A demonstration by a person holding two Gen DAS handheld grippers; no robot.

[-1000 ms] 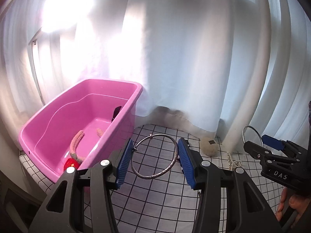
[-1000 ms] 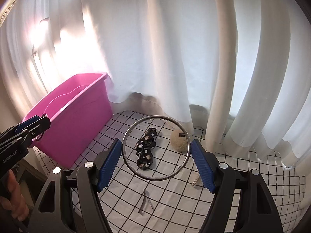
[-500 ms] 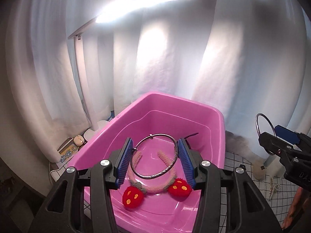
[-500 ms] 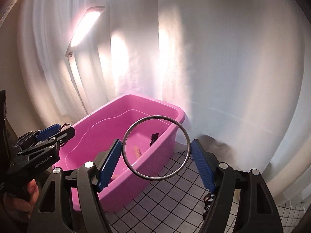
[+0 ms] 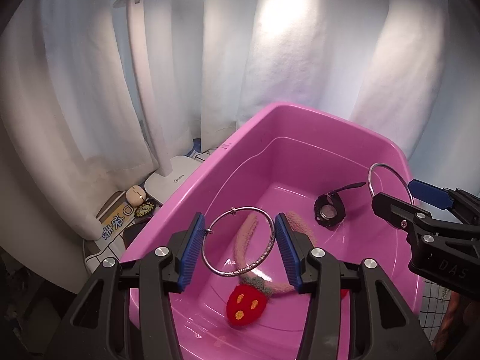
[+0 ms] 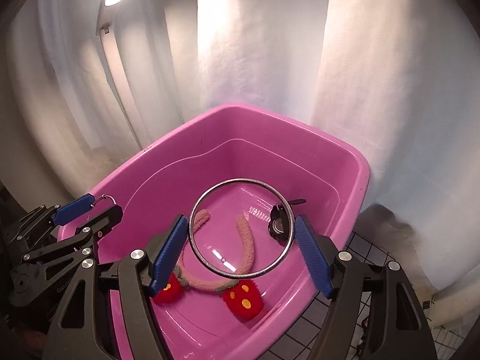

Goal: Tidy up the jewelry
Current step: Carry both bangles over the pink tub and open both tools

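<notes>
Both grippers are now hovering over the pink tub (image 5: 300, 126) instead of the checked table; the left gripper (image 5: 240, 240) and right gripper (image 6: 243, 240) are each clamping a rigid, slippery, light metal bangle (image 5: 271, 240) (image 6: 240, 181) across its rim.

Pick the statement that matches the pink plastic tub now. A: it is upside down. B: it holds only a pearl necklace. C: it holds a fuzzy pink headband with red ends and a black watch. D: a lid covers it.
C: inside the open, upright pink plastic tub lie the fuzzy pink headband with red ends and the black watch.
</notes>
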